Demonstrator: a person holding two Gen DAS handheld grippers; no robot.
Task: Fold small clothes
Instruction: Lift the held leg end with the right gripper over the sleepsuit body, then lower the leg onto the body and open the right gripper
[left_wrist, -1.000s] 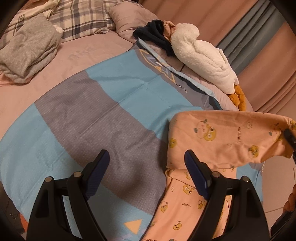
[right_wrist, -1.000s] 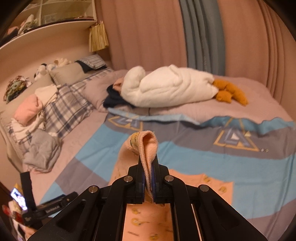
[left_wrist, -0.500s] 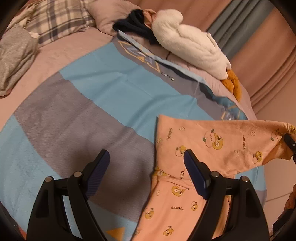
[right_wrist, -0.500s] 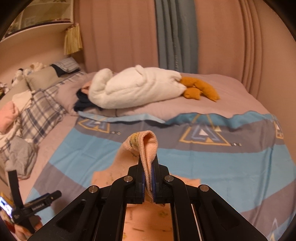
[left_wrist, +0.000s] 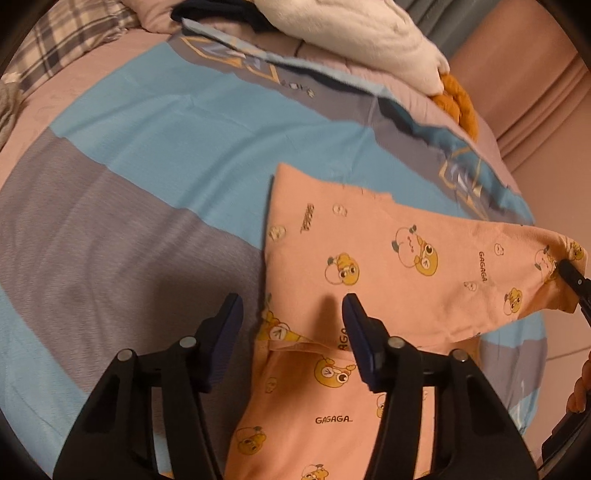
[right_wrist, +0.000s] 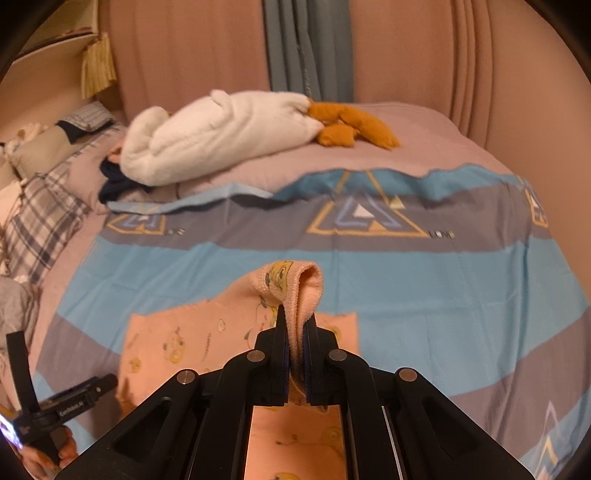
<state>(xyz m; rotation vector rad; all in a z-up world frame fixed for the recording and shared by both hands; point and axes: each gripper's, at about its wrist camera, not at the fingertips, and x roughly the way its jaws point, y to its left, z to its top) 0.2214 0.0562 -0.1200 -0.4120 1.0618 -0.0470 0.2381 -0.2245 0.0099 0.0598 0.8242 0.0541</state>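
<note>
A small peach garment (left_wrist: 369, 258) printed with yellow cartoon figures lies on the blue and grey bedspread (left_wrist: 147, 140). My left gripper (left_wrist: 291, 317) is open, hovering over the garment's left edge near a fold. My right gripper (right_wrist: 296, 332) is shut on the garment's ribbed hem (right_wrist: 295, 284) and holds that part lifted and stretched above the bed; the tip of that gripper shows in the left wrist view (left_wrist: 572, 275) at the far right. The rest of the garment (right_wrist: 184, 343) lies flat below.
A white plush blanket (right_wrist: 221, 133) and an orange plush toy (right_wrist: 351, 125) lie at the far side of the bed. Plaid pillows (right_wrist: 40, 221) and a grey garment (right_wrist: 14, 310) are to the left. Curtains (right_wrist: 306, 48) hang behind.
My left gripper has moved right and forward, over the garment's left edge. My right gripper has carried the held hem further right, spreading the lifted part out.
</note>
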